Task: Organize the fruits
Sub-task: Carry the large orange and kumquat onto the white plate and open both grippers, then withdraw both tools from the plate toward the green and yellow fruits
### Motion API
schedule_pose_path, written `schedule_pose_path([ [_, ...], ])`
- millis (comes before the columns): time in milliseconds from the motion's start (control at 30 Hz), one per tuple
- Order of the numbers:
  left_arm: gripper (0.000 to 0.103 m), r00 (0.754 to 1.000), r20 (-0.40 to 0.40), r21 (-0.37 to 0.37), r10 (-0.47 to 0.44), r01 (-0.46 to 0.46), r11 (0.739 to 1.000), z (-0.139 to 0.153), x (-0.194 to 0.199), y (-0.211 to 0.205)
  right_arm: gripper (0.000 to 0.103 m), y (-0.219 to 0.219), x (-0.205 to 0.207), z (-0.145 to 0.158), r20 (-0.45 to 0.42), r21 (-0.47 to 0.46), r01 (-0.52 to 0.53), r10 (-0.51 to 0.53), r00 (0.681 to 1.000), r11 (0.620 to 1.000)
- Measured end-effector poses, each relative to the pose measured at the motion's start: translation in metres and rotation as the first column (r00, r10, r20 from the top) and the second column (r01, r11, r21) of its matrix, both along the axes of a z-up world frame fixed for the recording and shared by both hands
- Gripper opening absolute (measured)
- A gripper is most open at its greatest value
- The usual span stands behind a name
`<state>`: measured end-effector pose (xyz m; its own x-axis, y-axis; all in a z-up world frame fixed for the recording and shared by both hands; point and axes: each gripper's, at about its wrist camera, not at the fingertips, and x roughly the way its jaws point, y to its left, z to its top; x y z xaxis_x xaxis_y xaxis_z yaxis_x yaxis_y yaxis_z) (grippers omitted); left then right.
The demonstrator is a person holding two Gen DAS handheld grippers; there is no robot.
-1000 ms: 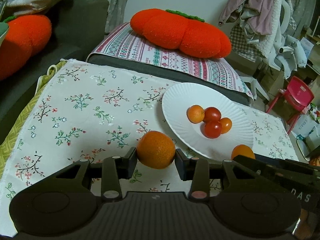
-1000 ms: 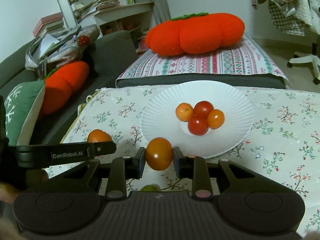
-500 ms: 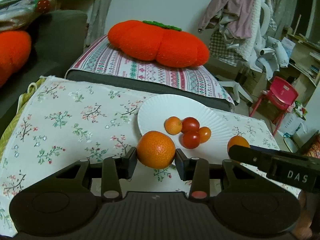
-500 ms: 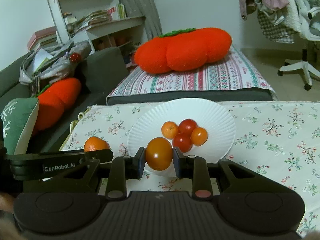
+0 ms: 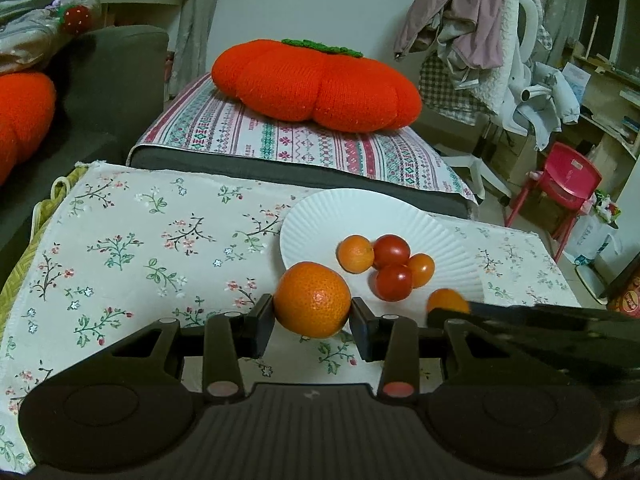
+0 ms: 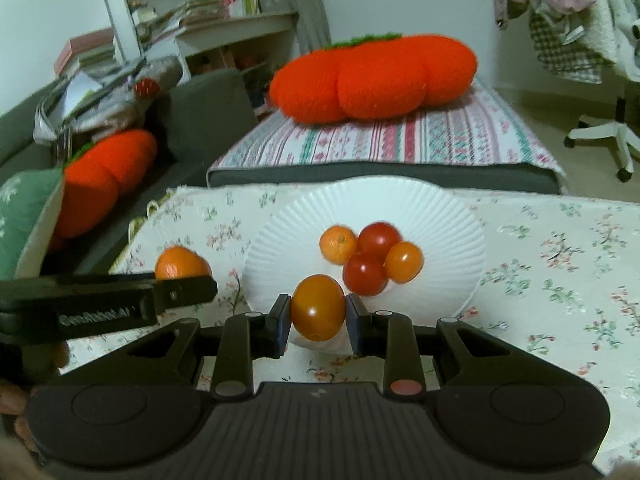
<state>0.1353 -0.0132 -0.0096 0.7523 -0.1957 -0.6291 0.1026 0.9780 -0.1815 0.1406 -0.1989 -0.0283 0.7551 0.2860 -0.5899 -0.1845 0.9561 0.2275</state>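
Observation:
My left gripper (image 5: 313, 311) is shut on a mandarin (image 5: 312, 299), held just off the near left rim of the white ribbed plate (image 5: 340, 210). My right gripper (image 6: 318, 314) is shut on an orange cherry tomato (image 6: 318, 307) over the plate's (image 6: 440, 216) near rim. On the plate lie a small mandarin (image 5: 355, 253), two red cherry tomatoes (image 5: 392, 250) and an orange one (image 5: 422, 269). In the right wrist view the left gripper (image 6: 172, 280) and its mandarin (image 6: 180, 265) show at the left. The right gripper's tomato (image 5: 447, 300) peeks over its arm in the left wrist view.
The plate lies on a floral tablecloth (image 5: 140, 232). Behind it stands a striped cushion (image 5: 288, 140) with a big orange plush pumpkin (image 5: 316, 84). A grey sofa (image 6: 208, 100) is at the left, a red child's chair (image 5: 560, 184) and a clothes-laden chair at the right.
Both grippers have come closer to the plate, each still holding its fruit; the plate and its fruits look larger and nearer in both views.

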Motion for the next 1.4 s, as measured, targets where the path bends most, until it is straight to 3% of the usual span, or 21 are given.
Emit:
schedule_pose_path([
  [300,0.019,0.998,0.044,0.009,-0.042,0.042,0.999,-0.003,0.008,-0.004,0.031,-0.008,0.024,-0.018,-0.049,0.136,-0.014,0.021,0.999,0.991],
  [400,0.019,0.996,0.046,0.004,-0.073,0.073,0.997,-0.006,0.012,-0.007,0.033,-0.015,0.021,-0.013,-0.044,0.13,0.015,-0.009,0.999,0.991],
  [633,0.019,0.983,0.04,0.072,-0.178,0.175,0.982,-0.018,0.015,-0.033,0.044,-0.042,0.015,-0.005,-0.049,0.166,0.149,-0.142,0.989,0.975],
  [800,0.021,0.968,0.029,0.14,-0.249,0.243,0.96,-0.028,0.019,-0.053,0.051,-0.045,0.014,-0.003,-0.054,0.179,0.182,-0.175,0.983,0.967],
  [900,0.03,0.972,0.047,0.162,-0.232,0.222,0.961,-0.029,0.021,-0.053,0.052,-0.041,0.014,-0.002,-0.046,0.164,0.173,-0.167,0.985,0.971],
  [1133,0.031,0.981,0.064,0.076,-0.182,0.177,0.981,-0.011,0.021,-0.033,0.058,-0.05,0.009,0.011,-0.019,0.196,0.176,-0.176,0.984,0.965],
  [1267,0.031,0.987,0.059,0.067,-0.15,0.146,0.987,-0.004,0.019,-0.028,0.075,-0.062,0.0,0.02,-0.002,0.241,0.188,-0.193,0.981,0.952],
  [1400,0.033,0.993,0.027,0.03,-0.117,0.116,0.993,-0.001,0.015,-0.02,0.083,-0.07,-0.007,0.025,0.003,0.258,0.198,-0.205,0.979,0.946],
])
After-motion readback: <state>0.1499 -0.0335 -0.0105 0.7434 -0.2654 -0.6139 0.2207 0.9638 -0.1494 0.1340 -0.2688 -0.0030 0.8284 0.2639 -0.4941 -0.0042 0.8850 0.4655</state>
